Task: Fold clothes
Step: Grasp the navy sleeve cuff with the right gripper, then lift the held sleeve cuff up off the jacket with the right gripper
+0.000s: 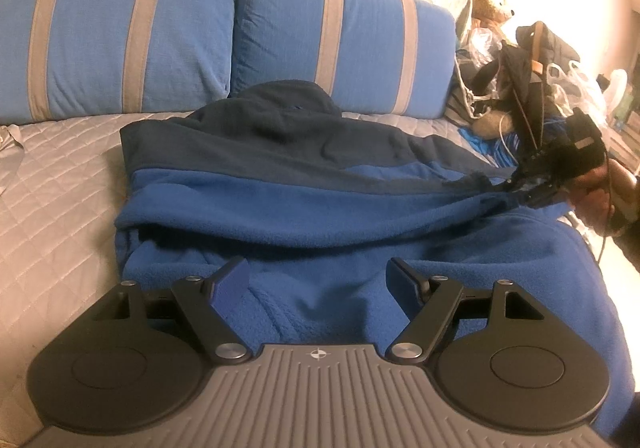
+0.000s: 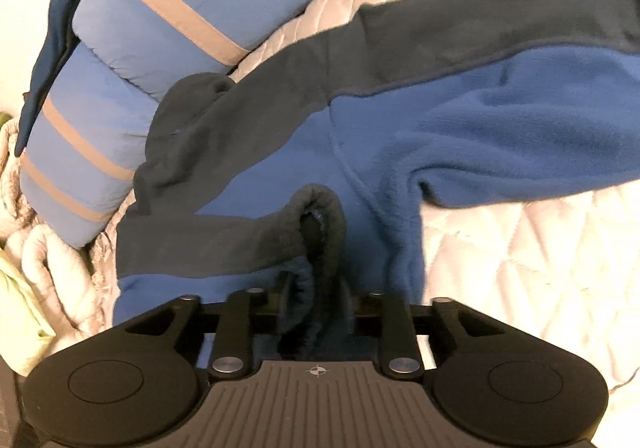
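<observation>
R gripper (image 2: 316, 304) clamped on fleece (image 2: 480, 128) cuff (image 2: 320, 220), sleeve bunched just ahead. L gripper (image 1: 318, 284) released, hovering over fleece body on bed (image 1: 60, 176). Risk: thick cuff slips from jaws w/ hard pull; unpinned body drags, fold skews.

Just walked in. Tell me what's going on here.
A person with a gripper in each hand is folding a blue fleece jacket spread on a quilted bed in front of striped pillows. The right gripper is shut on the jacket's dark sleeve cuff, pulling that sleeve across the body. The left gripper is open above the lower part of the jacket, holding nothing.
</observation>
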Tool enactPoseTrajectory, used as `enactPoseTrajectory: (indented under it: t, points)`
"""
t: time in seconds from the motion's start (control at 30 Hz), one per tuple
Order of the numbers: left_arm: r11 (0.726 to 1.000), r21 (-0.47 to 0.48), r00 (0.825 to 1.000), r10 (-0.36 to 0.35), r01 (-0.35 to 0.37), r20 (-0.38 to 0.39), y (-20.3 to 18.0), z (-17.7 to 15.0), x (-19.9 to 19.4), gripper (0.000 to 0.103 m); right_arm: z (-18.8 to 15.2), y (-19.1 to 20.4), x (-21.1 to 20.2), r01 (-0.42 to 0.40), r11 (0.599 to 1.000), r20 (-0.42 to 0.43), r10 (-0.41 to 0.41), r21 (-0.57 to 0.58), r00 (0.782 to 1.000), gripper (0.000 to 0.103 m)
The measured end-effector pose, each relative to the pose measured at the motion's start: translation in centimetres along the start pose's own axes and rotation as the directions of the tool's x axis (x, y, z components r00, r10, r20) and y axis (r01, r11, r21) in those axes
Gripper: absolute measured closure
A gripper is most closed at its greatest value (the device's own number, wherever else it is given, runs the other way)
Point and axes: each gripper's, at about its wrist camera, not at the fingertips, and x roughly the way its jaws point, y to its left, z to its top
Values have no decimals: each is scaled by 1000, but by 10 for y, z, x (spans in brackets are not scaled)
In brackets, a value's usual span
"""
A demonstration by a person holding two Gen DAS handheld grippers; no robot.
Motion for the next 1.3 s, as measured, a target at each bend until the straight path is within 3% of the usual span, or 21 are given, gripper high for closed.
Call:
enactPoseTrajectory:
  t: [0.2, 0.23, 0.33, 0.4, 0.5, 0.63, 0.73, 0.77, 0.8, 1.0, 1.1, 1.17, 1.3]
  points:
    - [1000, -3, 1000, -2, 2, 0, 0, 0, 0, 28, -2, -16, -42, 3, 997, 151, 10, -83, 989, 31]
    - [1000, -5, 1000, -4, 4, 1, 0, 0, 0, 28, -2, -22, -51, 20, 995, 189, -1, -99, 982, 22]
    - [1000, -8, 1000, -8, 8, 2, 1, 0, 0, 28, -6, -44, -78, 139, 981, 325, -88, -138, 942, 15]
    - [1000, -9, 1000, -9, 9, 3, 1, 0, 0, 28, -11, -63, -96, 240, 961, 422, -164, -134, 892, 15]
    - [1000, -15, 1000, -17, 17, 6, 3, -1, 0, 28, -18, -97, -121, 360, 930, 542, -263, -79, 798, 20]
    - [999, -27, 1000, -28, 29, 9, 5, -1, -1, 28, -25, -142, -153, 462, 886, 638, -381, 44, 669, 42]
    - [999, -30, 999, -32, 32, 8, 5, 0, 0, 28, -29, -175, -177, 521, 841, 690, -463, 144, 556, 45]
    - [999, -31, 999, -33, 33, 8, 5, 0, 0, 28, -30, -184, -184, 536, 826, 699, -486, 173, 524, 46]
    - [999, -31, 999, -34, 34, 8, 5, 0, 0, 28, -28, -190, -188, 545, 817, 702, -501, 189, 507, 45]
    - [998, -38, 999, -41, 41, 7, 6, 0, 1, 28, -11, -212, -199, 564, 788, 704, -545, 246, 455, 46]
    - [998, -39, 999, -42, 42, 6, 6, 0, 1, 28, -3, -219, -201, 553, 790, 709, -547, 263, 445, 46]
    - [998, -38, 999, -40, 40, 4, 6, 1, 1, 28, 5, -224, -202, 545, 794, 704, -549, 269, 451, 48]
    - [999, -35, 999, -36, 36, 0, 5, 1, 2, 28, 14, -232, -206, 486, 821, 686, -539, 300, 489, 88]
